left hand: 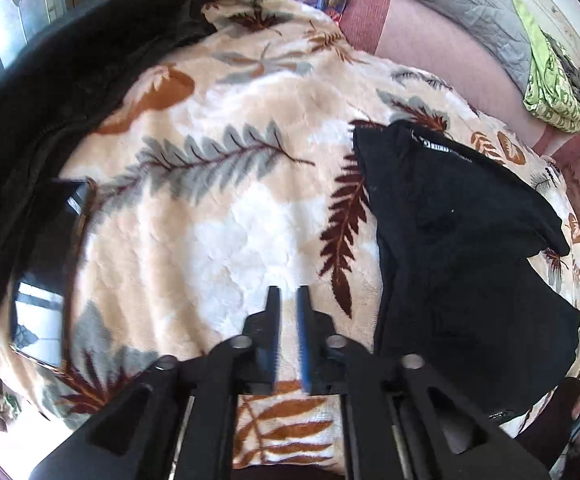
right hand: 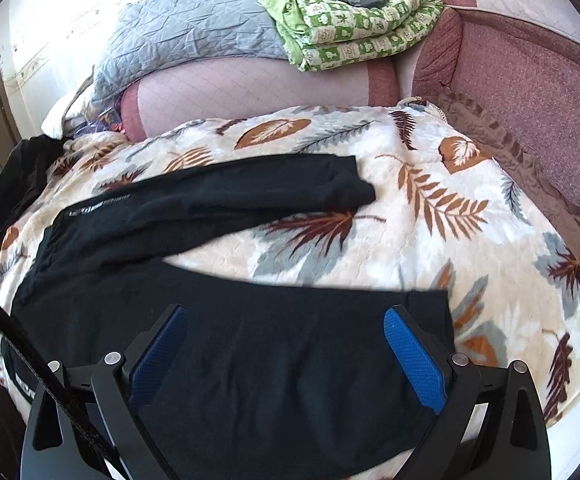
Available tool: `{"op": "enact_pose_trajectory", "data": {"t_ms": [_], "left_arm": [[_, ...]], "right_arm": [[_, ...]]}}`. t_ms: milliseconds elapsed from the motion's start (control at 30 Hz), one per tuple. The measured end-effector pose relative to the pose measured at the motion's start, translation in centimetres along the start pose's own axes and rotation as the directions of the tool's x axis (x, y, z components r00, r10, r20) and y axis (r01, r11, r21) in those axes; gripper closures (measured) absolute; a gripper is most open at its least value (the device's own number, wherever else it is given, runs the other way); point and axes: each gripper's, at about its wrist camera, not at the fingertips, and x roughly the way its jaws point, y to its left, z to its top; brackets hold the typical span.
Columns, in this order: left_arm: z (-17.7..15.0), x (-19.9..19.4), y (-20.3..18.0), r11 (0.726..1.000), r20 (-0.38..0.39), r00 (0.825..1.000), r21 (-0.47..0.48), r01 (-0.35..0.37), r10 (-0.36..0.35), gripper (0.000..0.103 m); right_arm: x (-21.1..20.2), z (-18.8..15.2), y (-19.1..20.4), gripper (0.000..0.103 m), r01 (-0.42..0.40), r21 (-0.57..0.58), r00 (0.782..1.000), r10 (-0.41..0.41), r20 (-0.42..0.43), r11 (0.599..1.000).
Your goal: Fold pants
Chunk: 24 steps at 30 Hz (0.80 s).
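Black pants (right hand: 218,320) lie on a leaf-patterned blanket (right hand: 430,208) covering a sofa (right hand: 530,92). Seen from the right wrist, both legs run lengthwise from left to right, waistband at the left, the far leg angled away from the near one. The fabric looks thin, soft and limp, likely to sag; the hems or waistband seem the best places to grip. The right gripper (right hand: 286,344) hovers above the near leg, fingers wide apart. The left gripper (left hand: 289,334) hangs over bare blanket beside the pants, fingers nearly together, holding nothing.
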Motion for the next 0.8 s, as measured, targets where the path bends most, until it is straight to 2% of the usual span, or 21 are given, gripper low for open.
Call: {"op": "enact_pose_trajectory", "data": {"t_ms": [33,100,133,233,333,467,633,700,733,767,800], "left_arm": [[0.3,-0.4,-0.2,1.0,0.013,1.0,0.008,-0.01,0.01,0.067],[1.3,-0.9,-1.1,1.0,0.038,0.999,0.008,-0.014,0.014,0.046],[2.0,-0.9,-1.9,1.0,0.047,0.999,0.006,-0.009,0.008,0.044],[4.6,0.3,-5.0,0.999,0.044,0.999,0.035,0.013,-0.014,0.044],[7.1,2.0,-8.7,0.994,0.052,0.999,0.105,0.0,-0.005,0.044],[10.9,5.5,-13.3,0.984,0.033,0.999,0.179,0.012,-0.018,0.044],[13.5,9.2,-16.3,0.975,0.009,1.0,0.222,-0.003,0.001,0.044],[13.7,10.2,-16.4,0.977,-0.004,1.0,0.214,0.016,-0.015,0.044],[13.8,10.7,-16.5,0.977,-0.01,1.0,0.213,0.02,-0.018,0.044],[13.7,11.1,-16.4,0.977,-0.015,1.0,0.214,0.02,-0.017,0.044],[13.6,11.4,-16.3,0.976,-0.018,1.0,0.218,0.02,-0.017,0.044]], "right_arm": [[0.6,1.0,-0.6,0.003,0.002,0.004,1.0,-0.002,-0.002,1.0],[1.9,3.0,-2.0,0.003,0.002,0.011,1.0,-0.002,-0.013,1.0],[2.8,4.1,-2.8,0.003,-0.003,0.021,1.0,0.003,-0.024,1.0],[5.5,7.6,-5.5,0.003,-0.001,0.065,0.999,0.004,-0.051,0.998],[7.9,10.2,-7.8,0.003,-0.014,0.108,0.997,0.022,-0.078,0.994],[11.3,12.7,-9.7,0.01,-0.046,0.144,0.99,0.064,-0.126,0.989],[16.6,14.8,-10.3,0.011,-0.087,0.158,0.977,0.115,-0.181,0.984],[18.8,15.1,-10.1,0.016,-0.084,0.155,0.972,0.115,-0.205,0.984],[19.9,15.2,-10.0,0.027,-0.083,0.146,0.97,0.113,-0.217,0.986],[20.6,15.3,-9.9,0.055,-0.088,0.134,0.965,0.118,-0.234,0.987],[21.0,15.5,-9.7,0.073,-0.115,0.131,0.957,0.145,-0.251,0.985]]}}
